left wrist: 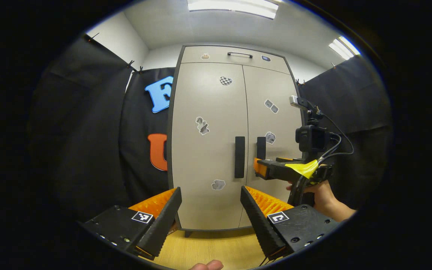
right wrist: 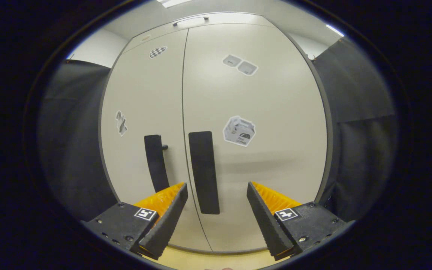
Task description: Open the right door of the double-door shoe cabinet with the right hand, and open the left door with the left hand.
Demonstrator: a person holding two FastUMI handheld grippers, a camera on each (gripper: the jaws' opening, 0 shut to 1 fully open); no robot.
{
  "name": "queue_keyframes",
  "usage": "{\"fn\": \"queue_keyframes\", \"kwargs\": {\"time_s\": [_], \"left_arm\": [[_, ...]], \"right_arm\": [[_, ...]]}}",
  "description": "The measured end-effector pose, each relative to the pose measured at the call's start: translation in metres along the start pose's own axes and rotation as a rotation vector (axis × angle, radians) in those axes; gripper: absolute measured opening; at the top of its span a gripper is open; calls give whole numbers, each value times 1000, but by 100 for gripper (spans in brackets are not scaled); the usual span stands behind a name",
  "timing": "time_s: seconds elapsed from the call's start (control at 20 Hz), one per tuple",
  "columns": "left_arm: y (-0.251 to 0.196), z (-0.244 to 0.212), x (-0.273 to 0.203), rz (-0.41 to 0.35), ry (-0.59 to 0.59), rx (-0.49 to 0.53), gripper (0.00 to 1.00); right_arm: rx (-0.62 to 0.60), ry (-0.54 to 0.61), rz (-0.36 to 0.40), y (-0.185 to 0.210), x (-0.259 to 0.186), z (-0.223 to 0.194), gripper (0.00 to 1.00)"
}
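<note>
Both jaws stand wide apart and hold nothing. From the left gripper view, the left gripper [left wrist: 211, 210] is spread open low in the picture, at some distance in front of the shoe cabinet [left wrist: 234, 138]. Its two fingers frame the lower part of the left door [left wrist: 208, 150], which is closed. The left handle [left wrist: 239, 157] is a dark vertical bar near the middle seam, above the gap between the fingers and apart from them. The right door [left wrist: 274, 123] is closed too. The right gripper [left wrist: 257, 167] shows farther off at the right side, held by a hand [left wrist: 322, 195], and its tip is just at the right handle [left wrist: 261, 147]; I cannot tell from here if it touches. Several stickers [left wrist: 202, 125] are on both doors. The cabinet stands on a wooden floor [left wrist: 208, 249].

From the right gripper view, the right gripper [right wrist: 217, 210] is open and very near the cabinet. The right handle [right wrist: 204, 171] lies between its two fingers in the picture, closer to the left one, but neither finger presses on it. The left handle [right wrist: 156, 163] is just beside, on the left door [right wrist: 144, 112]. The right door [right wrist: 260, 150] is shut, flush with the other one
</note>
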State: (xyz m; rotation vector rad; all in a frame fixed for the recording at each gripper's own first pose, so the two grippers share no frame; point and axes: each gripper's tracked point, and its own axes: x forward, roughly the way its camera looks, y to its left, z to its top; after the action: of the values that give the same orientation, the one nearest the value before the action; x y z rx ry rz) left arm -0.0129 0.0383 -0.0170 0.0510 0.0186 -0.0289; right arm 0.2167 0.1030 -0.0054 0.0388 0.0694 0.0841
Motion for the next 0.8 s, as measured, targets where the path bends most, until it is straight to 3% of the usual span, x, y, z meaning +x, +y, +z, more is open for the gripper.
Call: {"fn": "queue_keyframes", "kwargs": {"time_s": [0.4, 0.6, 0.8], "left_arm": [[19, 3, 5, 4, -10, -14, 95], [26, 3, 8, 6, -13, -29, 95], [31, 0, 13, 4, -7, -39, 95]], "right_arm": [[-13, -17, -41, 2, 21, 5, 96], [-15, -9, -65, 1, 30, 3, 86], [-57, -7, -74, 2, 28, 2, 68]]}}
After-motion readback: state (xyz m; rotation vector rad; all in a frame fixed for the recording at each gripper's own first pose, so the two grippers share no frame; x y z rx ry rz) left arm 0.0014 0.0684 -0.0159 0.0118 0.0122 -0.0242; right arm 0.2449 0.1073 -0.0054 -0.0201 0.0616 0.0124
